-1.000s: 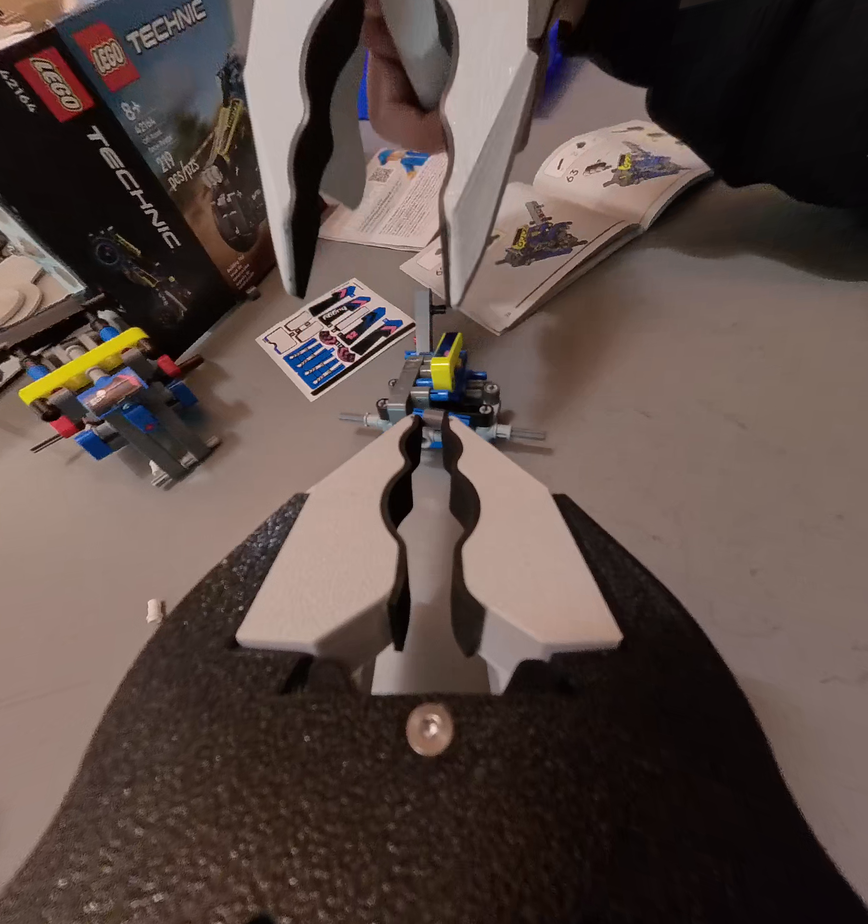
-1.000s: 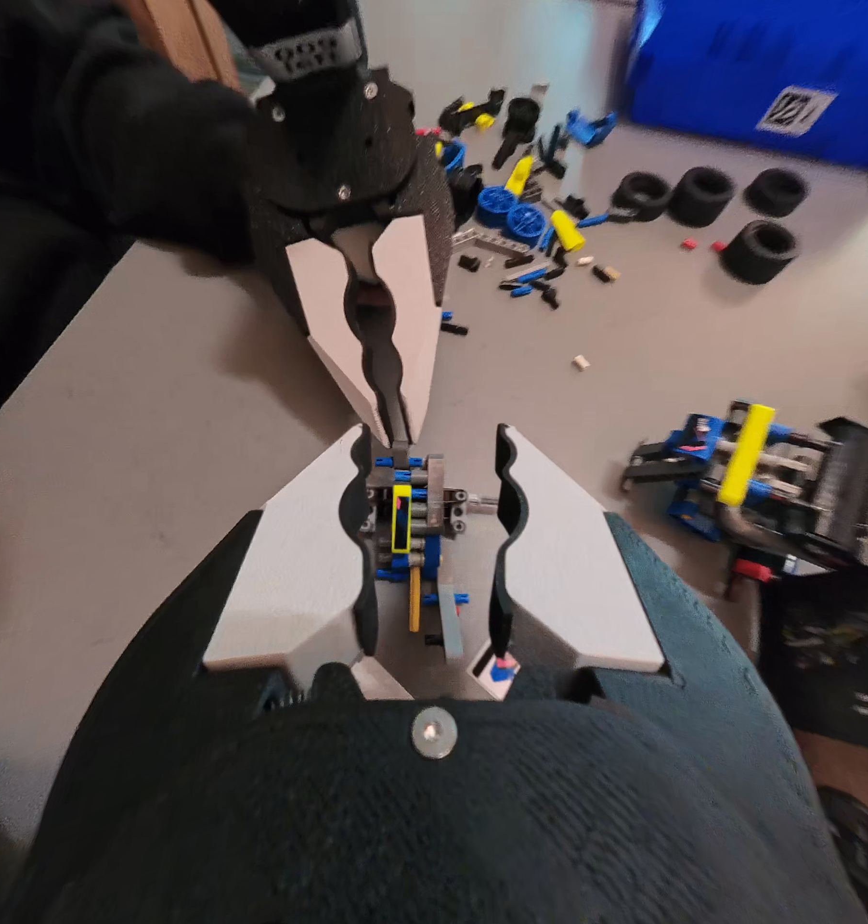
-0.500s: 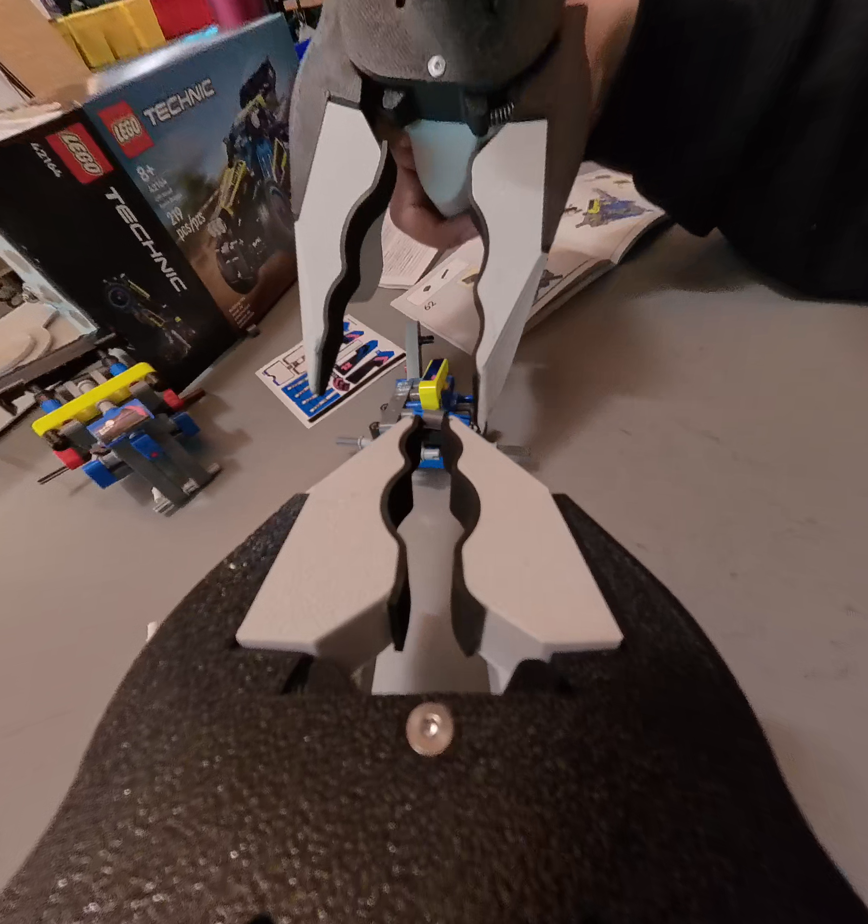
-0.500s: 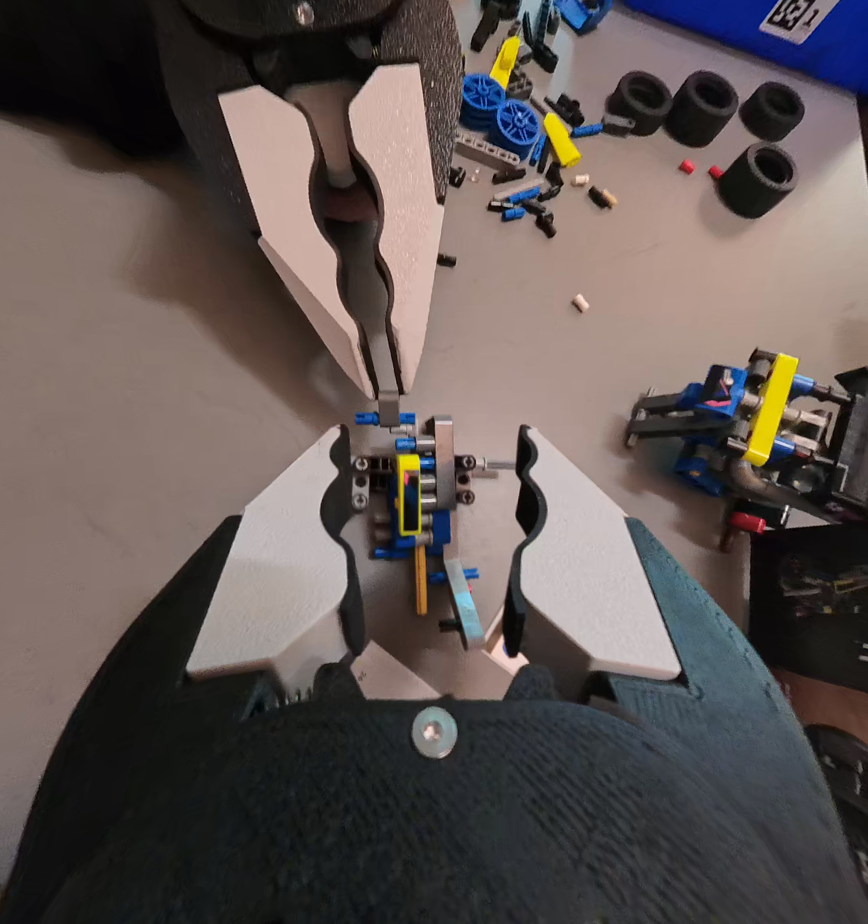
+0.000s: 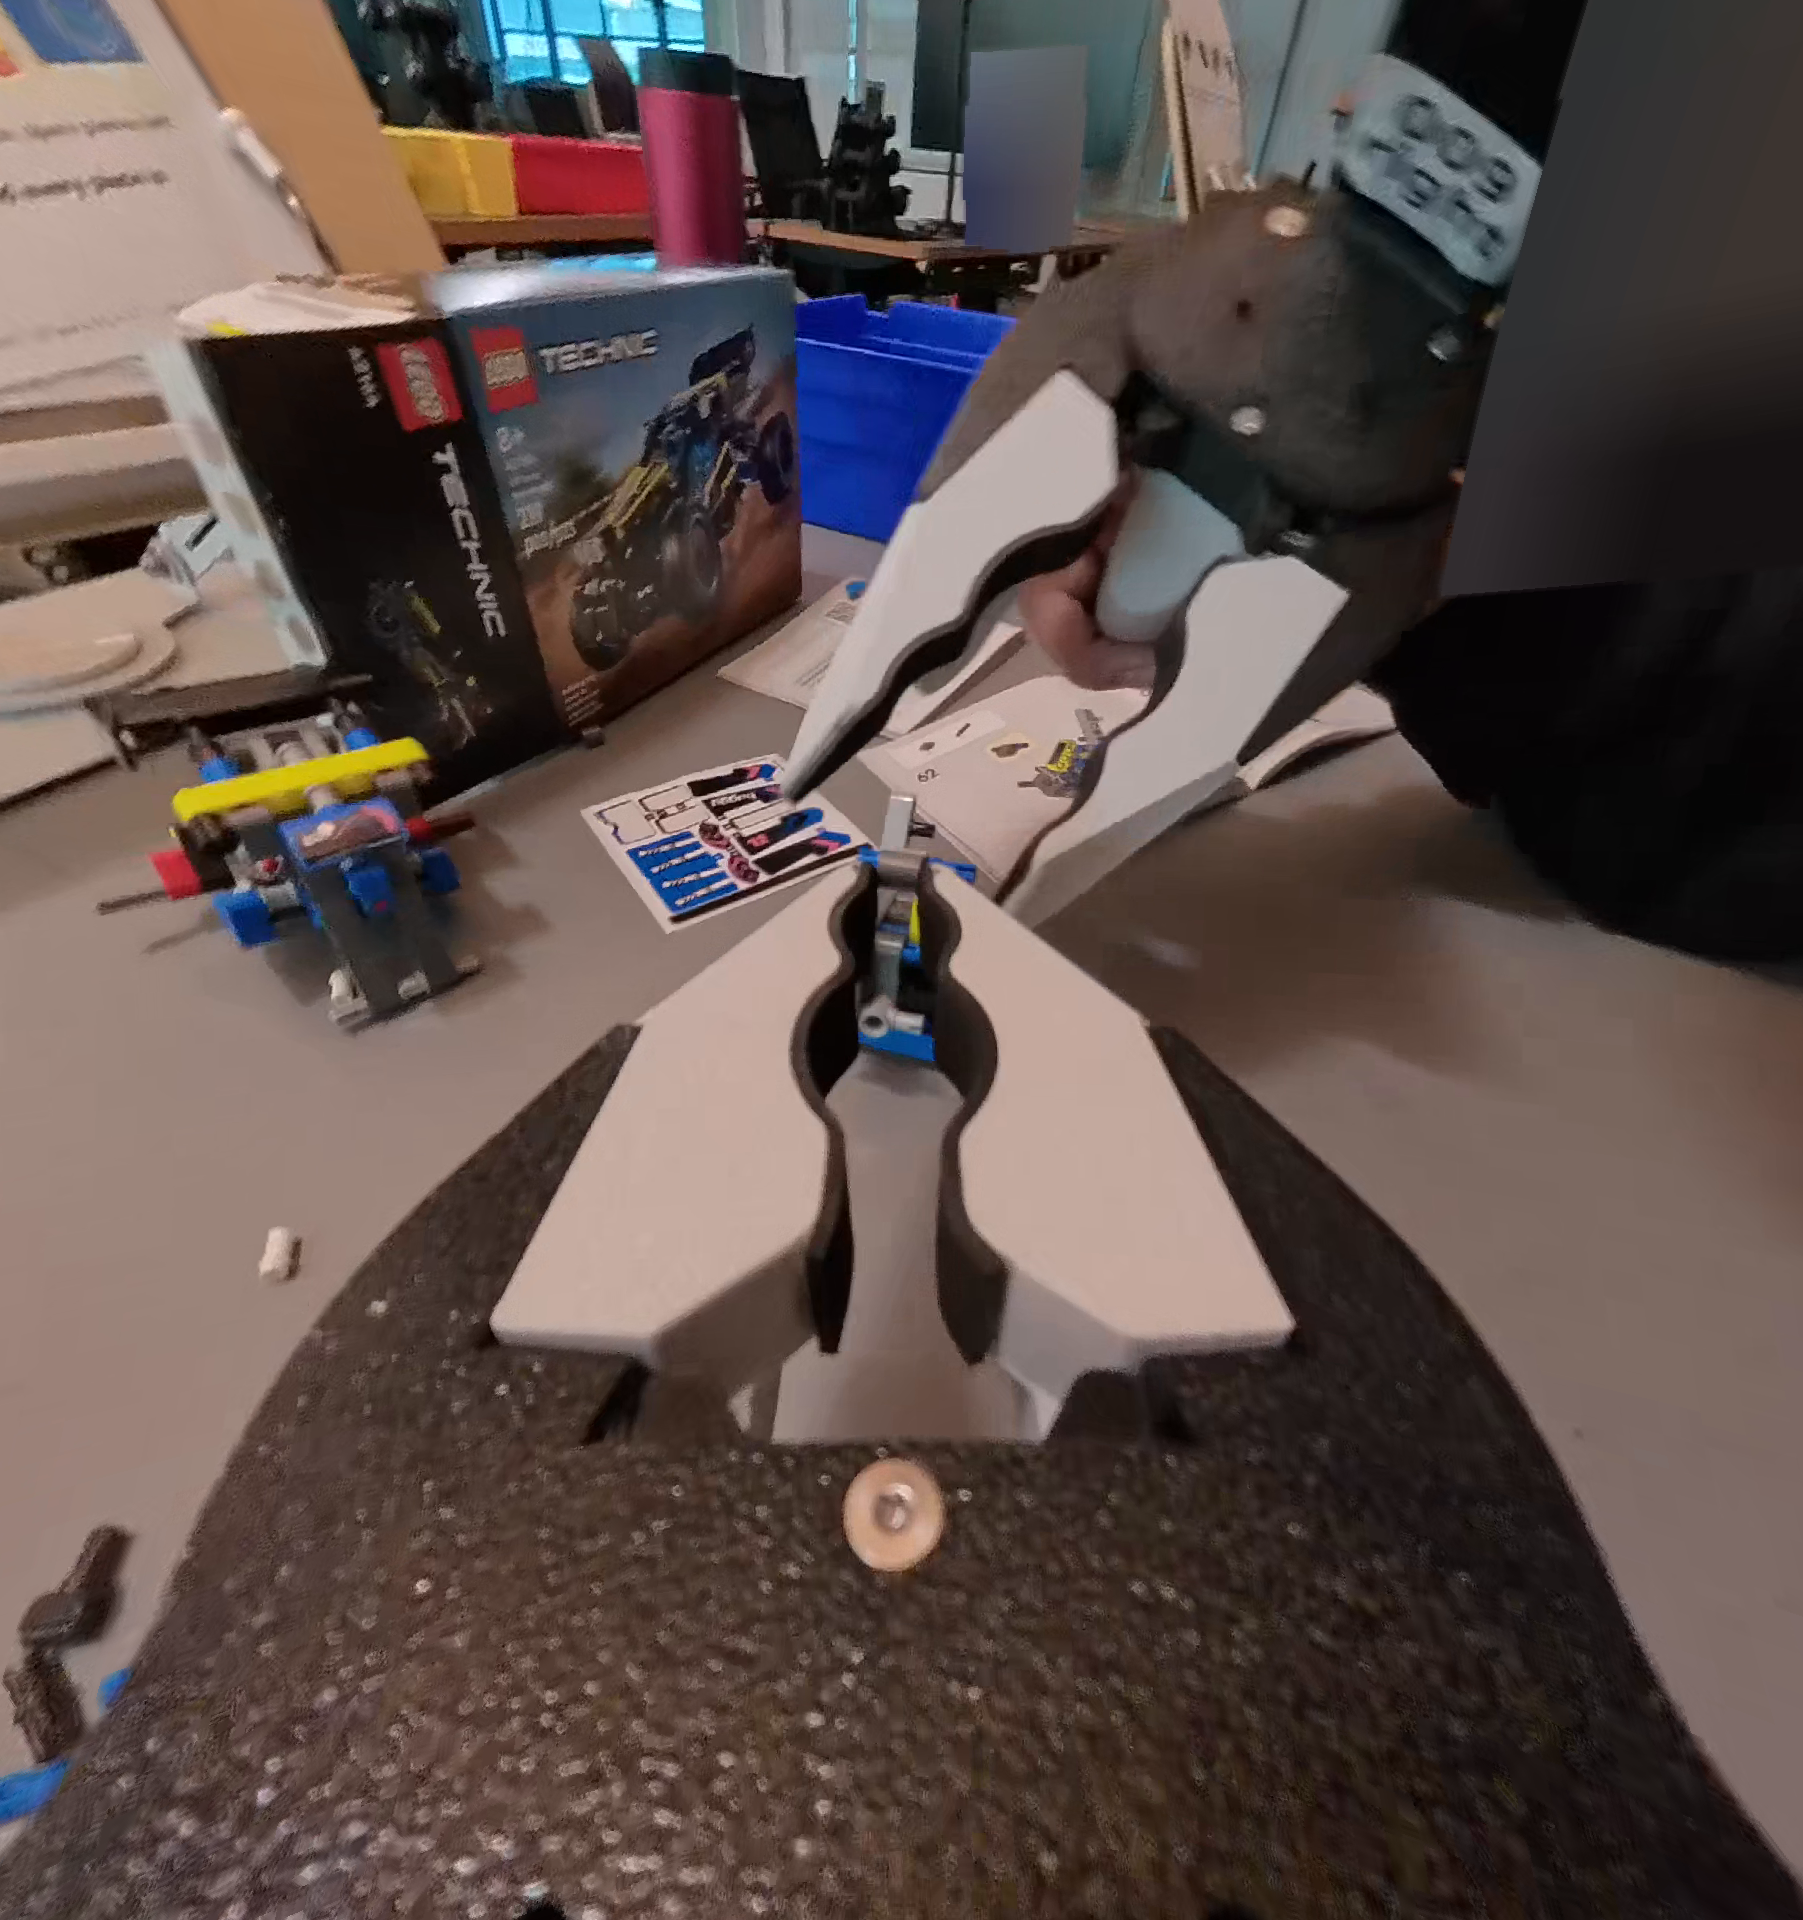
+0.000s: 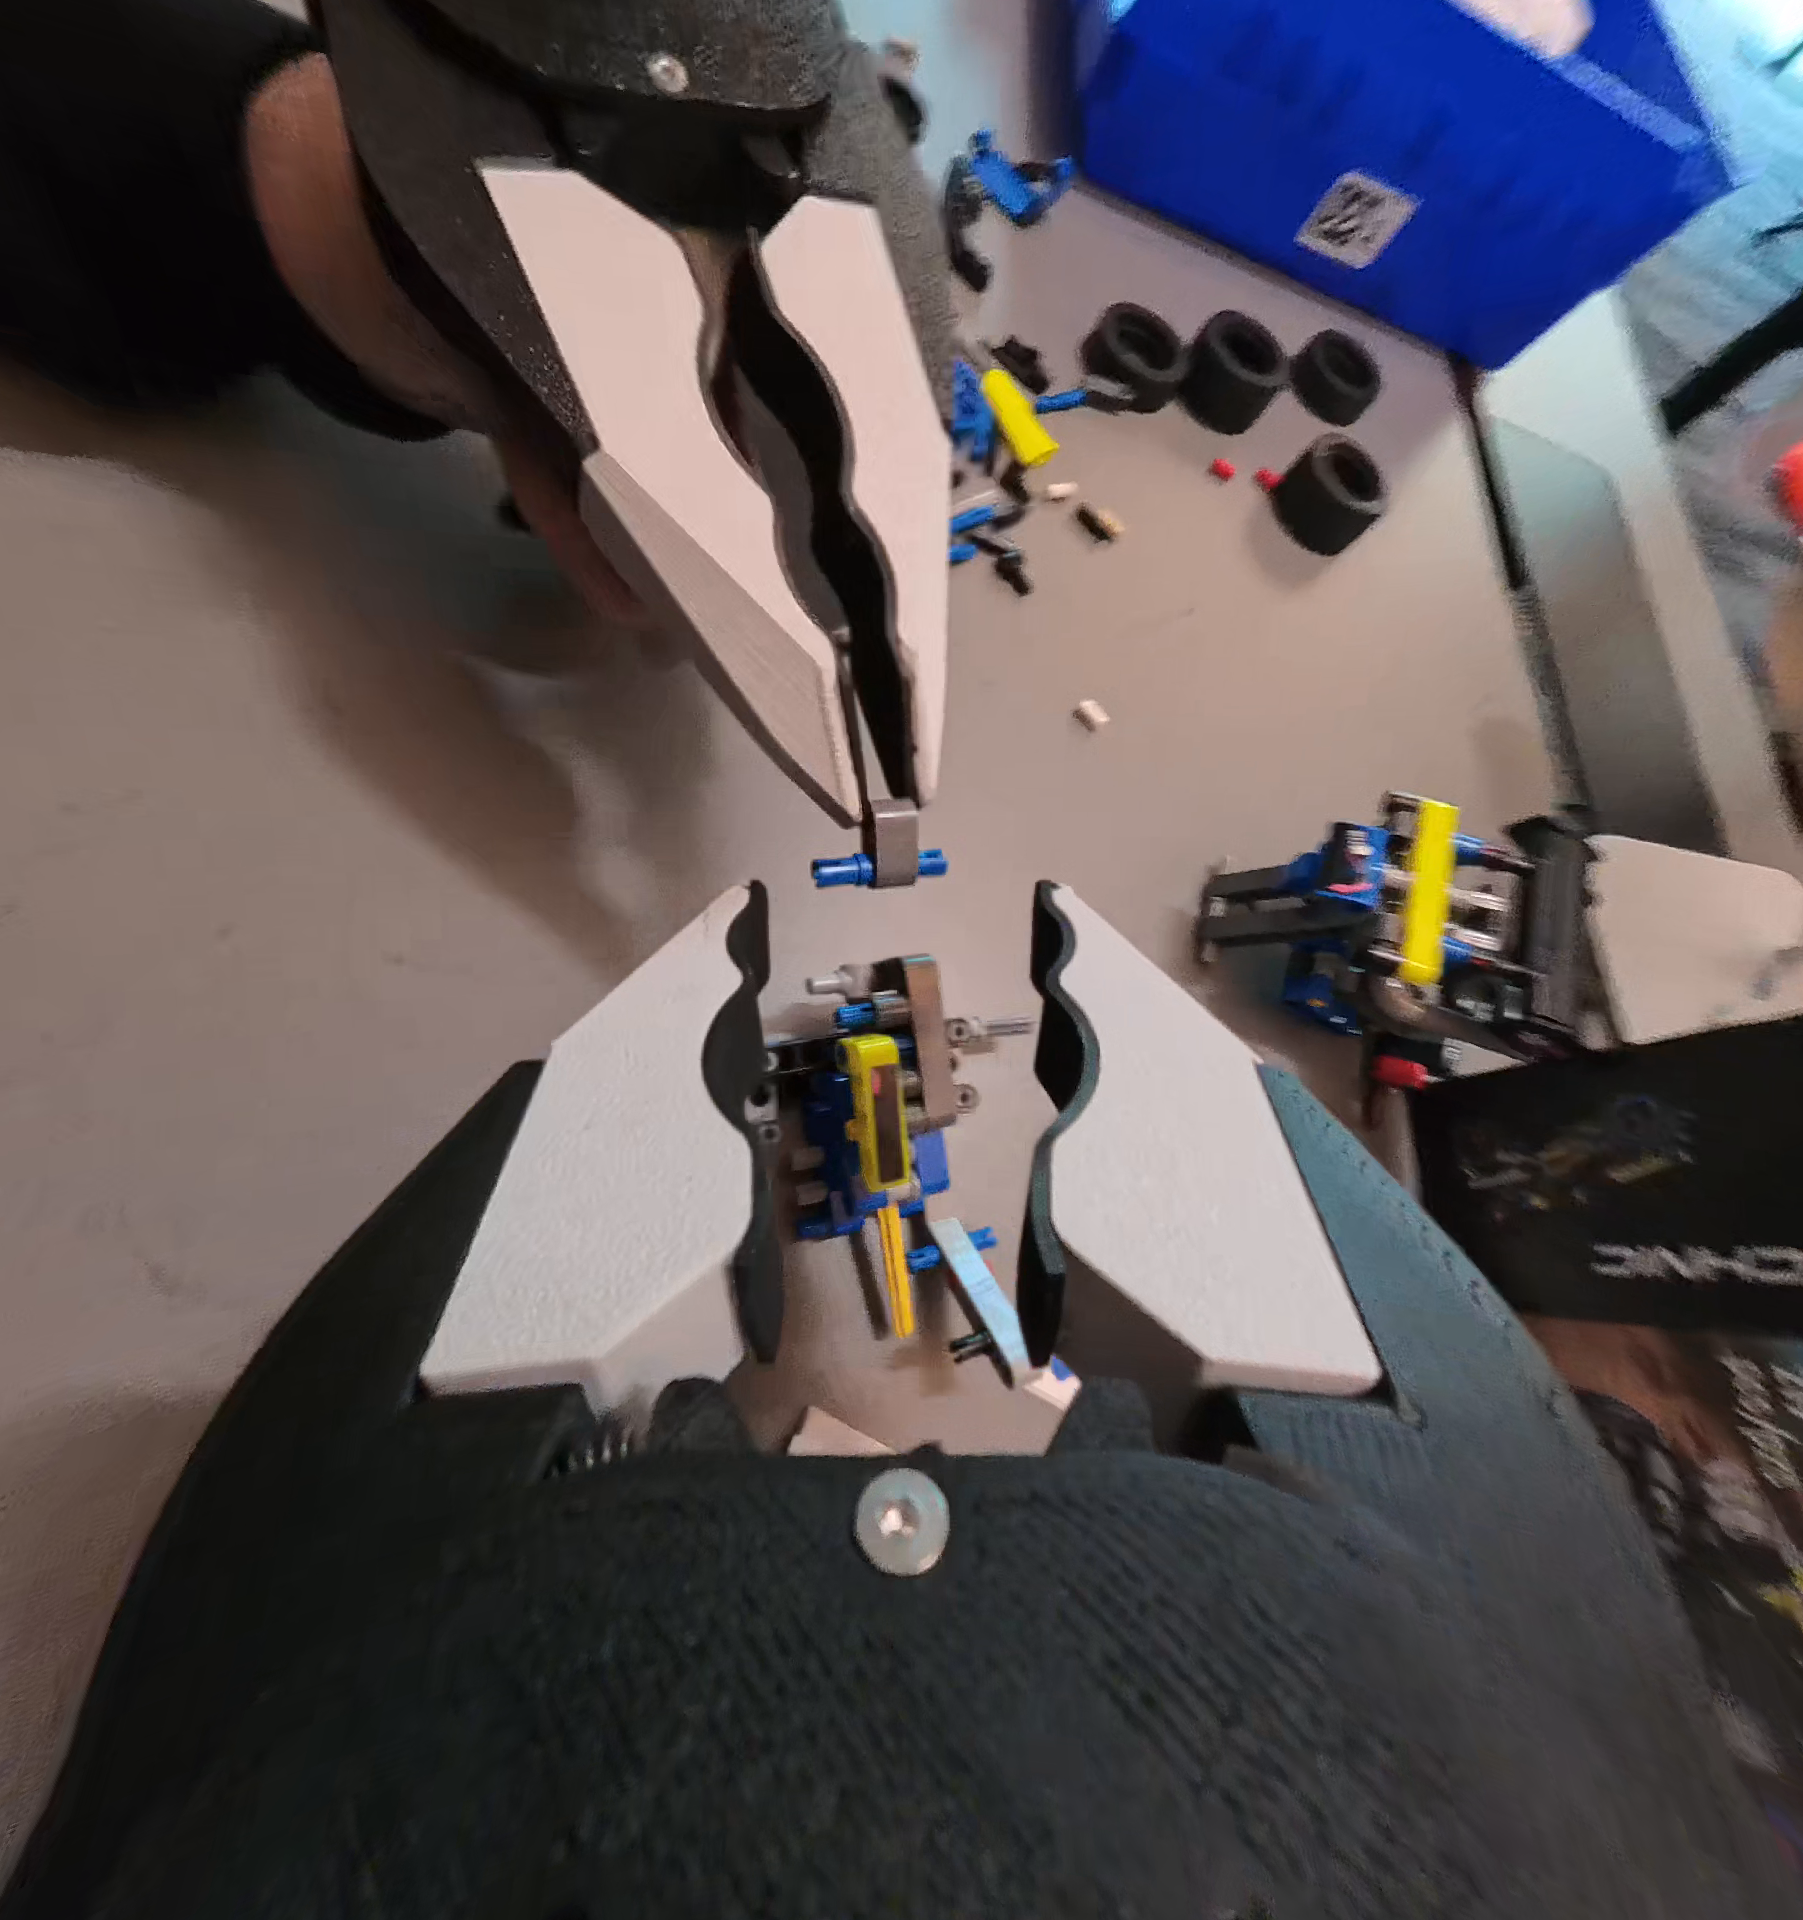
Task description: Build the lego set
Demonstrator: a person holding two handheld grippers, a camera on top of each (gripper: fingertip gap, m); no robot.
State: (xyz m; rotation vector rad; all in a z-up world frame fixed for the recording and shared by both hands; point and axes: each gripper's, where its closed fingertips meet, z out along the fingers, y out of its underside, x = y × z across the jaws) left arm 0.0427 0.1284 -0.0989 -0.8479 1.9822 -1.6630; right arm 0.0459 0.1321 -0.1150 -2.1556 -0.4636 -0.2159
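Note:
My left gripper (image 5: 895, 885) is shut on a small grey beam (image 5: 889, 935) with a blue pin through it. In the right wrist view it (image 6: 881, 810) comes down from the top and holds the beam (image 6: 895, 854) just above the table. My right gripper (image 6: 897, 904) is open, with its fingers on either side of a small blue, yellow and grey sub-assembly (image 6: 876, 1122) that lies on the grey table. The beam hangs a short gap beyond the sub-assembly's far end, not touching it. In the left wrist view the right gripper (image 5: 912, 836) is open and tilted.
A larger blue and yellow chassis (image 5: 325, 842) (image 6: 1396, 935) stands beside the set's box (image 5: 564, 499). A sticker sheet (image 5: 720, 831) and an open booklet (image 5: 1001, 758) lie behind the grippers. Black tyres (image 6: 1229, 364), loose parts (image 6: 1011, 436) and a blue bin (image 6: 1396, 156) are farther off.
My left gripper has drawn the grey beam away from the sub-assembly, opening a gap. My right gripper has stayed open around the sub-assembly and has tilted. Both views now look from higher up.

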